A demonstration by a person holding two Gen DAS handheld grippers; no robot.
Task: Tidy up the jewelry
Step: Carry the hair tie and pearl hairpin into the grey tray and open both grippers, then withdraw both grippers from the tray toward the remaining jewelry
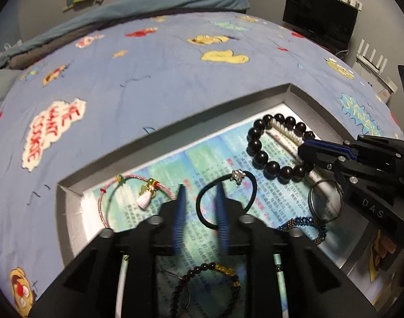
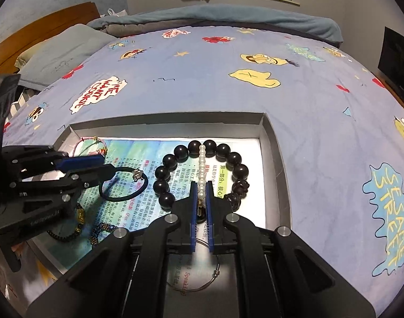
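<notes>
A shallow grey box (image 1: 175, 122) (image 2: 270, 137) lined with a printed sheet lies on the bed. My right gripper (image 2: 201, 185) (image 1: 306, 147) is shut on a white pearl strand (image 2: 202, 164) (image 1: 284, 131) that lies across a bracelet of large black beads (image 2: 228, 156) (image 1: 257, 143). My left gripper (image 1: 200, 189) (image 2: 109, 165) is open, one finger inside a black hair tie with a silver charm (image 1: 223, 182) (image 2: 122, 185). A pink cord bracelet with a tassel (image 1: 138, 193) (image 2: 93, 143) lies at the box's left.
A small dark bead bracelet with a gold charm (image 1: 215, 273) (image 2: 77, 220), a blue beaded bracelet (image 1: 305, 225) (image 2: 101, 230) and a thin wire ring (image 1: 325, 201) (image 2: 202, 273) also lie in the box. The blue cartoon bedsheet (image 1: 148, 79) surrounds it. A black monitor (image 1: 318, 18) stands at the right.
</notes>
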